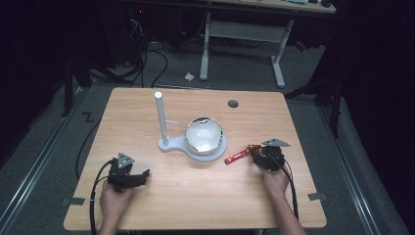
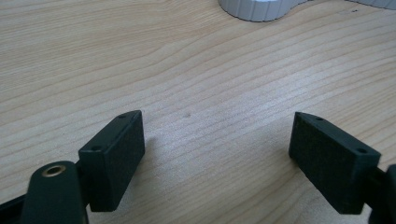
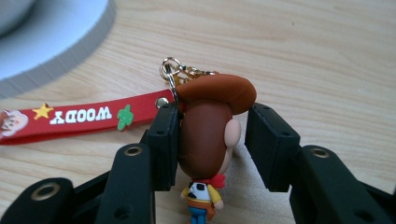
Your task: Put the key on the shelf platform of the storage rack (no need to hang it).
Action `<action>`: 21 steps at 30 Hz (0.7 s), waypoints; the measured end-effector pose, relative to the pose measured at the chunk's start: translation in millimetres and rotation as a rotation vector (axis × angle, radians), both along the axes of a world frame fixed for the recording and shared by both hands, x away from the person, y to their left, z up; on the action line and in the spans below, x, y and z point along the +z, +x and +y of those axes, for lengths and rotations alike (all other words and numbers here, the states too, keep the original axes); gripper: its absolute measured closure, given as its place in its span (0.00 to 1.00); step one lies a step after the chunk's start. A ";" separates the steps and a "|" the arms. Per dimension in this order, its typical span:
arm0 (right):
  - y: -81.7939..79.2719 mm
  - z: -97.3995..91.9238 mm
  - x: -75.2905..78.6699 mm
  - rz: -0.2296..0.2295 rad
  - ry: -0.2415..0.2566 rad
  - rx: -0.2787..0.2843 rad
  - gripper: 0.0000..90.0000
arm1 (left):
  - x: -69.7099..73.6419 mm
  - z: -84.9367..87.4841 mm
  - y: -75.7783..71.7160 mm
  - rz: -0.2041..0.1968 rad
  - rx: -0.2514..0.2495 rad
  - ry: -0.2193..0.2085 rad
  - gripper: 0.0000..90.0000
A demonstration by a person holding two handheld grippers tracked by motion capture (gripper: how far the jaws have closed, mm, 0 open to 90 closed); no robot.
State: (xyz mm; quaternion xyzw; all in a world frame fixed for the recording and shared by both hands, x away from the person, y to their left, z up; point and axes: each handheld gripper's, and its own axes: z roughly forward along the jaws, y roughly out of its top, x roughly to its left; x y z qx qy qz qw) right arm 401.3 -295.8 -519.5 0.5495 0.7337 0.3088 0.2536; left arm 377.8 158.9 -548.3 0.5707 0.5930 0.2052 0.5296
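Note:
A small cowboy figure keychain (image 3: 205,144) with a brown hat lies on the wooden table (image 1: 195,196). Its red strap (image 3: 79,116), printed WOODY, trails off to the left, and in the high view the strap (image 1: 237,155) lies just right of the white stand. My right gripper (image 3: 212,121) is shut on the figure's head, with a pad on either side. Low at the table's front left, my left gripper (image 1: 142,175) rests in a hand. Its jaws (image 2: 217,135) stand wide open over bare wood with nothing between them.
A white stand (image 1: 171,145) with an upright post (image 1: 160,115) sits mid-table and carries a shiny silver dome (image 1: 203,134). Its ribbed base edge (image 3: 56,42) lies close beyond the strap. A dark round hole (image 1: 233,104) is at the table's back.

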 end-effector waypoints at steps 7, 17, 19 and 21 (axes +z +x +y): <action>-6.1 -1.6 13.3 -0.037 0.038 0.025 0.62 | 0.0 0.2 0.2 -0.001 0.005 0.000 0.21; -20.2 -11.1 36.1 -0.078 0.102 0.062 0.62 | 0.0 0.2 0.3 -0.003 0.008 -0.001 0.22; -22.8 -9.5 42.9 -0.094 0.085 0.079 0.62 | 0.0 0.2 0.3 -0.003 0.008 -0.001 0.22; -23.5 -9.2 46.4 -0.102 0.085 0.086 0.62 | 0.0 0.2 0.3 -0.003 0.008 -0.001 0.22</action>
